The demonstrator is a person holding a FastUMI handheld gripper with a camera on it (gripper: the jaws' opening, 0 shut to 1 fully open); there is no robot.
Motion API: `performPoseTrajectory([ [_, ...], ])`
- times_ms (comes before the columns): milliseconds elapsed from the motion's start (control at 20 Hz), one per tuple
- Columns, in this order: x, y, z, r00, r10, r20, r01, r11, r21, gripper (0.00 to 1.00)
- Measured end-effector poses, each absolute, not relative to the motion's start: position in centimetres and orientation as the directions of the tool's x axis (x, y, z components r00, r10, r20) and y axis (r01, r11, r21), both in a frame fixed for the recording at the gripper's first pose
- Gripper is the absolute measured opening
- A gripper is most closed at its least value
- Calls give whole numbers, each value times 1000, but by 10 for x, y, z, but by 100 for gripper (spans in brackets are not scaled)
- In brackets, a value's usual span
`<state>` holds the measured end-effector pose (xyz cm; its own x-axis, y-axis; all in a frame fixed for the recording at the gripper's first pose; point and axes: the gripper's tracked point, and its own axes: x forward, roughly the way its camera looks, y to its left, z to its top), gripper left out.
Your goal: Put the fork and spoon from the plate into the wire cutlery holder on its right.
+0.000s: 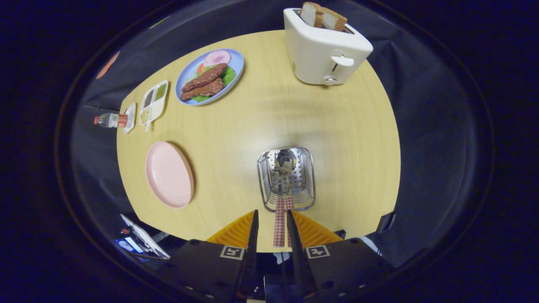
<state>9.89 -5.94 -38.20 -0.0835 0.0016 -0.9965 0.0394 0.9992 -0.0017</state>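
Observation:
The wire cutlery holder [304, 185] stands on the wooden table just ahead of my fingertips. Two utensils with red checked handles stand in it. A spoon [286, 160] has its bowl down on the holder's perforated floor. One checked handle [279, 223] rises out of the holder into the gap between my fingers; the second [290, 203] lies against the right finger. My gripper [273, 219] is open above the holder, with a gap between the left finger and the handle. The pink plate [168, 174] sits bare to the holder's left.
A white toaster [322, 54] with two bread slices stands beyond the holder. A blue plate of food [209, 76], a white divided tray [153, 100] and a small bottle [110, 120] line the table's far left.

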Motion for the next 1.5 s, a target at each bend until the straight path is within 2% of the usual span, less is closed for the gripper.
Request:
performPoseTrajectory([
  [300, 83, -19, -354, 73, 28, -997, 26, 999, 30, 75],
  [400, 79, -6, -344, 152, 21, -988, 13, 1000, 23, 83],
  [600, 82, 19, -309, 396, -24, -918, -53, 997, -49, 92],
  [700, 80, 41, -280, 513, -36, -858, -79, 993, -89, 93],
  [950, 62, 77, -225, 708, -6, -706, -83, 992, -91, 93],
  [1200, 34, 111, -136, 903, 71, -424, -79, 997, -1, 92],
  [1400, 14, 119, -72, 982, 107, -157, -104, 994, 28, 92],
  [1500, -3, 113, -52, 992, 75, -100, -74, 997, 11, 92],
])
